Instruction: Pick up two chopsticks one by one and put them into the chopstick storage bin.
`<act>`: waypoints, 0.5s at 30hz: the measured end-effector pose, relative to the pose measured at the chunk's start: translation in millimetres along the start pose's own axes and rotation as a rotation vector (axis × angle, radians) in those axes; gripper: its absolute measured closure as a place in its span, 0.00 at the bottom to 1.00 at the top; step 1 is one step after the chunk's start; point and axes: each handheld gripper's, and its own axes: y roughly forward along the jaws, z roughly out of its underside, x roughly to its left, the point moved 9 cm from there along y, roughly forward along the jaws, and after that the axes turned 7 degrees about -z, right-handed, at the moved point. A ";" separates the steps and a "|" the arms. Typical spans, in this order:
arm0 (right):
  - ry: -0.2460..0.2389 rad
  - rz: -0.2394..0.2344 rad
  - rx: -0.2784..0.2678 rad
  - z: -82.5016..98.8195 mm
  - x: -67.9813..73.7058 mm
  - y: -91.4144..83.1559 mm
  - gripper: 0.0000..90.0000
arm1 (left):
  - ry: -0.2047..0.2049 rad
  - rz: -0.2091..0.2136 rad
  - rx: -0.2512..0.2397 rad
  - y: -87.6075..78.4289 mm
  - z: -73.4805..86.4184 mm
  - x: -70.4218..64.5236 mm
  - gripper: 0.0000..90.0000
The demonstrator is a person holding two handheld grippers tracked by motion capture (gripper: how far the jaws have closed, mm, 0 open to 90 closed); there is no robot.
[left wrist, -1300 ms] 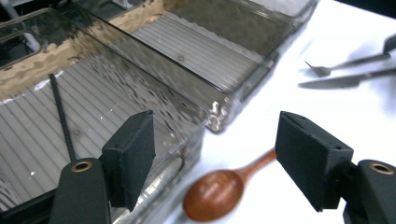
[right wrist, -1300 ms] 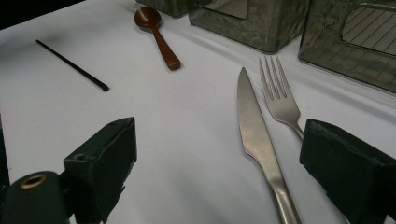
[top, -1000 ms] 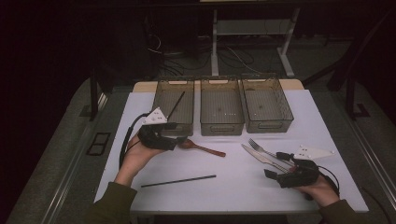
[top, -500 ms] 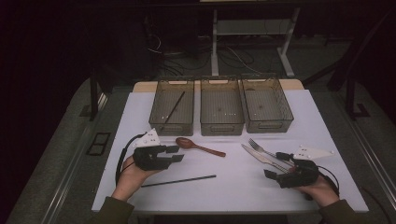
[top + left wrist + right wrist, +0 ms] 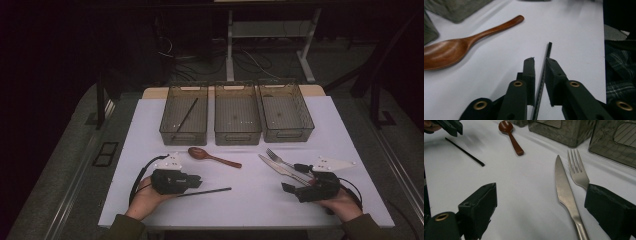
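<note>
The table [image 5: 150, 125] carried a plain white top, and the room around it was dark, with a grey floor, loose cables and a pale metal stand [image 5: 230, 45] behind the far edge. Three smoky clear bins stood side by side along the far part of the table. The left bin [image 5: 184, 114] held one black stick [image 5: 186, 116] lying slantwise on its ribbed floor; the middle bin [image 5: 237, 113] and the right bin [image 5: 286, 111] showed nothing larger than a few small specks. No writing or label could be read anywhere.

In front of the bins lay a brown wooden spoon [image 5: 212, 157], bowl toward the left, and further right a steel knife [image 5: 278, 169] and a steel fork [image 5: 280, 161] close together. A second black stick [image 5: 205, 191], thin and straight, lay near the front edge of the table, just right of the left gripper [image 5: 196, 183].

In the left gripper view the fingers [image 5: 530, 75] had just been closing and stood narrow, with that stick [image 5: 543, 75] running between them; a sliver of gap remained on the left side, so a firm grip could not be confirmed. The right gripper [image 5: 292, 184] rested low on the table, its fingers [image 5: 479, 205] wide apart, with the knife handle [image 5: 567, 195] lying between them and touched by neither.
</note>
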 end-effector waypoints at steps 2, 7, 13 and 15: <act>-0.001 -0.001 0.001 0.1 0.3 0.4 0.11 | 0.012 0.008 0.019 2.8 2.8 -1.3 0.88; -0.005 0.000 0.003 0.1 0.5 1.0 0.11 | 0.042 0.020 0.064 10.3 8.6 -4.2 0.89; -0.006 -0.002 0.005 0.1 1.4 1.4 0.11 | 0.064 0.021 0.097 13.9 13.1 -5.5 0.89; -0.006 -0.001 0.006 0.2 1.2 1.4 0.11 | 0.070 0.022 0.109 15.1 15.0 -5.4 0.89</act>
